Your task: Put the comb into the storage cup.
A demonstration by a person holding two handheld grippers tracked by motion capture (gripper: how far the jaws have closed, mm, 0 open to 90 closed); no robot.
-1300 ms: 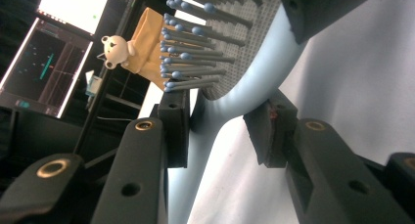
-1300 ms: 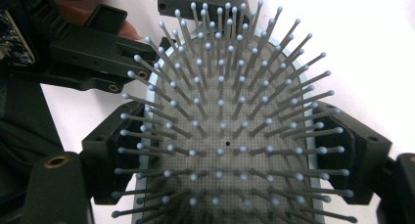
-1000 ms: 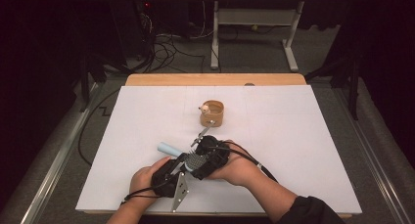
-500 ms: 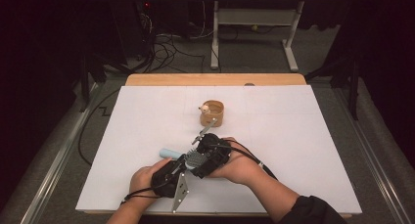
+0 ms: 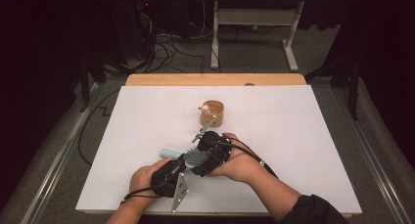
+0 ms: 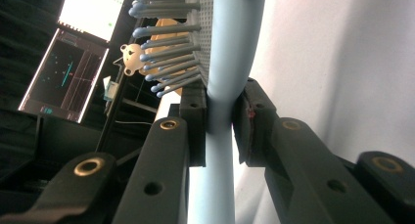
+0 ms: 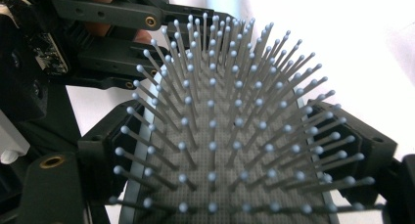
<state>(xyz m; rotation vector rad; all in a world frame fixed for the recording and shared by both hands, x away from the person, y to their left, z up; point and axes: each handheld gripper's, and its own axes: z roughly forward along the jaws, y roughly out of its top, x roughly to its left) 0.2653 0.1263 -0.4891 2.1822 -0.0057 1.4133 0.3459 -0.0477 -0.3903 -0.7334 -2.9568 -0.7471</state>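
Low over the white tabletop (image 5: 293, 136), near its front edge, the left tongs (image 6: 221, 123) have just closed and are now clamped on the pale blue handle of a hairbrush (image 5: 188, 158); a second ago they had not yet tightened. The right tongs (image 7: 230, 150), eased slightly wider, flank the bristled head, their pads at its edges. Both hands have barely shifted. A small wooden cup (image 5: 213, 112) stands beyond.

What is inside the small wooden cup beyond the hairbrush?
A small pale bear figure peeks over the near-left rim of the wooden cup. The wall hides the rest of its inside. The hairbrush lies nearer, between both grippers.
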